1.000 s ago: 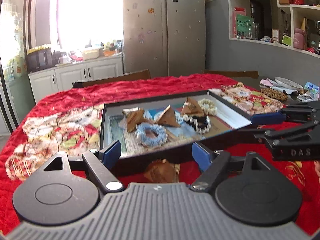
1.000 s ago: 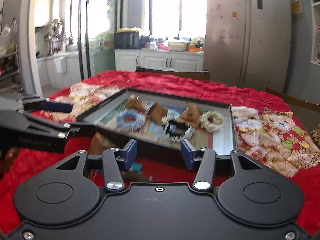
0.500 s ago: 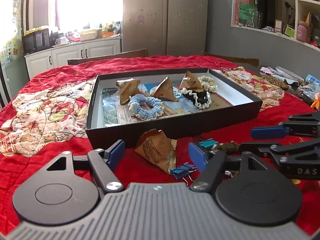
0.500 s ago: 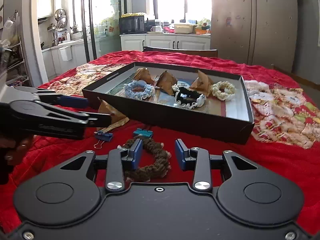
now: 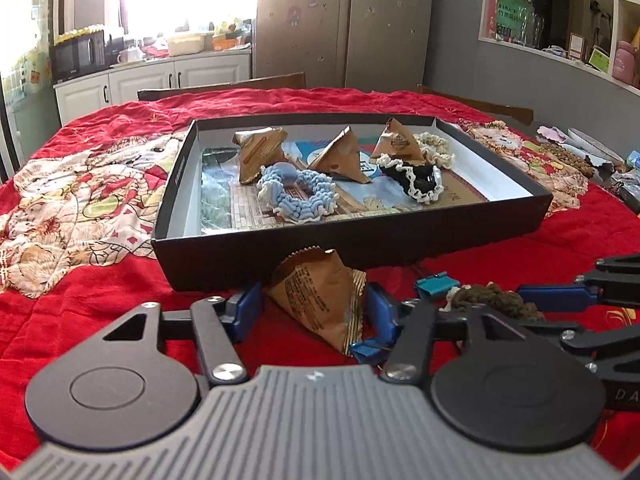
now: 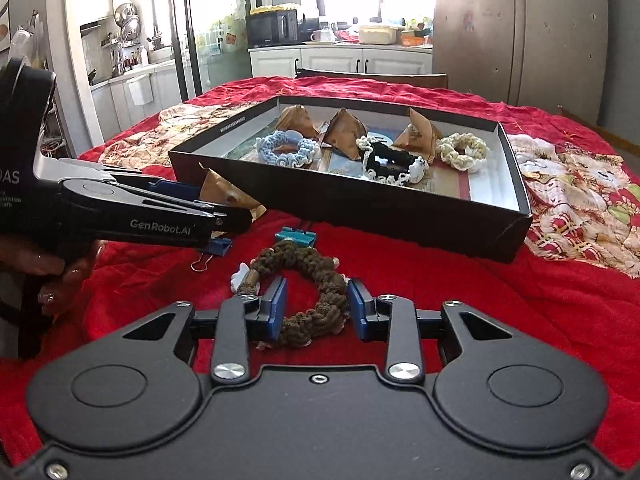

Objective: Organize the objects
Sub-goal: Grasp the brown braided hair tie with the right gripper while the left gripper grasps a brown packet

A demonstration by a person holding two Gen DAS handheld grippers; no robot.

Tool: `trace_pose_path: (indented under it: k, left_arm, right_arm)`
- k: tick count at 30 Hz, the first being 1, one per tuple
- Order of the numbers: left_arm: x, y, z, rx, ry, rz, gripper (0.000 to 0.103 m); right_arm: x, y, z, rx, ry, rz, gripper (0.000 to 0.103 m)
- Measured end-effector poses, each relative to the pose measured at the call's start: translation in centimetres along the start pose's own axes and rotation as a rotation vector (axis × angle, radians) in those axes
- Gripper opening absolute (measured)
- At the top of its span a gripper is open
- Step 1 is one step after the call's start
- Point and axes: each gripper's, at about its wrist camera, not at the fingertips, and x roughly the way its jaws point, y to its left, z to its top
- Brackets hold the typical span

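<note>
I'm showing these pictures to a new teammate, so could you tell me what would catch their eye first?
Probably the shallow black box in the middle of the red blanket, holding brown triangular packets and crocheted rings. In front of it, the open left gripper straddles another brown packet, and the open right gripper straddles part of a brown ring.

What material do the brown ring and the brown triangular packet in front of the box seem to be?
Brown ring scrunchie: seemingly crocheted yarn, matte; looped, bumpy ruffles show. Brown triangular packet: probably matte paper or paper-look film, with printed text and a crimped, serrated seam.
</note>
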Motion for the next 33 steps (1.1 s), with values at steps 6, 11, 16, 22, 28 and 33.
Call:
trace_pose_path:
  k: [6, 11, 16, 22, 28, 33]
  left_arm:
    - [0.11, 0.09, 0.0, -0.014, 0.004, 0.006, 0.055]
    - [0.11, -0.05, -0.06, -0.008, 0.004, 0.018, 0.049]
    - [0.05, -0.09, -0.1, -0.01, 0.004, 0.019, 0.046]
    - [0.01, -0.01, -0.1, -0.017, 0.002, 0.017, 0.045]
    - [-0.15, 0.12, -0.2, -0.025, -0.002, 0.012, 0.044]
    - [-0.23, 0.26, -0.21, -0.032, -0.004, 0.01, 0.043]
  right_arm:
    - [0.3, -0.06, -0.04, 0.005, 0.007, -0.008, 0.024]
    - [0.41, 0.01, -0.04, -0.004, 0.006, -0.014, 0.019]
    - [0.43, 0.19, -0.1, -0.018, 0.005, -0.017, 0.016]
    - [0.48, 0.25, -0.15, -0.017, 0.0, -0.019, 0.012]
    - [0.48, 0.23, -0.16, -0.017, -0.002, -0.02, 0.012]
    - [0.36, 0.13, -0.23, -0.016, -0.006, -0.022, 0.011]
